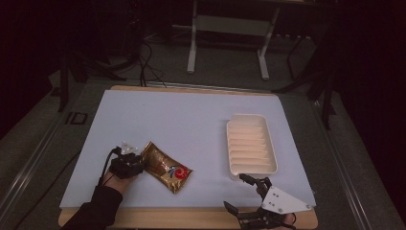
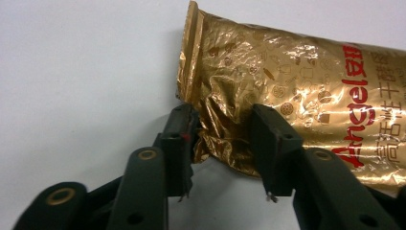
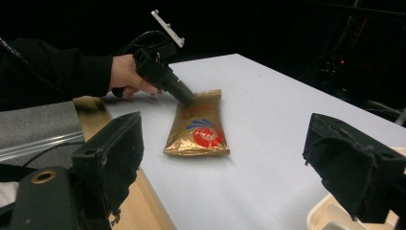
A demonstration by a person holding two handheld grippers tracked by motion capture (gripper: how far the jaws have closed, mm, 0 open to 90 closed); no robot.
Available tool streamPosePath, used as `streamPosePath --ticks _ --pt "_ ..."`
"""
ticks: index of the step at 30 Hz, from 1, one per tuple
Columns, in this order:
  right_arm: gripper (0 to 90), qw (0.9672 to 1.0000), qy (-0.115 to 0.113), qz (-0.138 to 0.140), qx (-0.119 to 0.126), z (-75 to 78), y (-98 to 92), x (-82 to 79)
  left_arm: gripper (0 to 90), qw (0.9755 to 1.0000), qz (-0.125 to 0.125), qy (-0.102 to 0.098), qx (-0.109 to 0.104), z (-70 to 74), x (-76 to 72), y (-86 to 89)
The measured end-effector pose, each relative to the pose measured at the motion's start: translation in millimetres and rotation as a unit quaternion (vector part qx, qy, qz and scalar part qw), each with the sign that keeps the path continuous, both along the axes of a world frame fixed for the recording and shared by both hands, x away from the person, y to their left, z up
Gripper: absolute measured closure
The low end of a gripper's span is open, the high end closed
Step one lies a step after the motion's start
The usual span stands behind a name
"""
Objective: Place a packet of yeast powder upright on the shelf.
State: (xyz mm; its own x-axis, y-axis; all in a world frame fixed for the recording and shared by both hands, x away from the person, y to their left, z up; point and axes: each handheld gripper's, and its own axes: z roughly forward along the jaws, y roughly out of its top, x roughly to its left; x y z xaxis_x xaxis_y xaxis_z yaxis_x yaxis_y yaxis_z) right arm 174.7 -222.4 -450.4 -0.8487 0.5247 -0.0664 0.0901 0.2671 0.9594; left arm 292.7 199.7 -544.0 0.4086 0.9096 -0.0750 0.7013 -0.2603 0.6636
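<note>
Left hand-held gripper [image 2: 222, 143] clamped; right hand-held gripper [image 3: 239, 158] spread wide.

Room is dim, its far reaches and both sides falling to black, with light concentrated on the white work surface [image 1: 191, 120] that lies ahead of both tongs. This surface rests on a wooden tabletop [image 1: 191, 218], whose edge shows beneath the tongs. Grey floor [image 1: 230, 62] extends beyond, carrying a white-legged table frame [image 1: 229, 28] and loose black cables [image 1: 146, 62], well apart from the tongs.
</note>
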Motion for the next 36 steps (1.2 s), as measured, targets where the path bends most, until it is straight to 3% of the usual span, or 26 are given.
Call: streamPosePath --ticks 8,11,16,23,29,36 --pt "13.5 1.0 -0.001 0.0 -0.002 -0.2 0.6 -0.3 87.7 0.9999 0.005 0.001 0.015 2.2 -0.1 -6.4" --pt "13.5 1.0 -0.002 0.0 0.0 0.2 -0.1 -0.3 88.4 0.9999 0.01 -0.003 -0.004 5.3 -1.3 -3.8" --pt "13.5 1.0 0.0 -0.003 0.002 0.5 -1.6 0.7 89.0 0.9997 0.003 -0.019 -0.012 13.9 -4.3 -5.1" --pt "13.5 1.0 0.002 -0.003 0.005 1.1 -2.6 0.5 89.2 0.9986 -0.015 -0.051 -0.001 28.9 -10.1 -10.8" --pt "13.7 0.9999 0.006 -0.008 0.014 1.7 -4.6 1.5 89.2 0.9969 -0.022 -0.076 -0.004 42.1 -16.2 -13.6" --pt "14.3 0.9998 0.01 -0.012 0.015 1.9 -4.7 1.4 89.6 0.9933 -0.032 -0.111 -0.008 62.9 -26.7 -19.3"
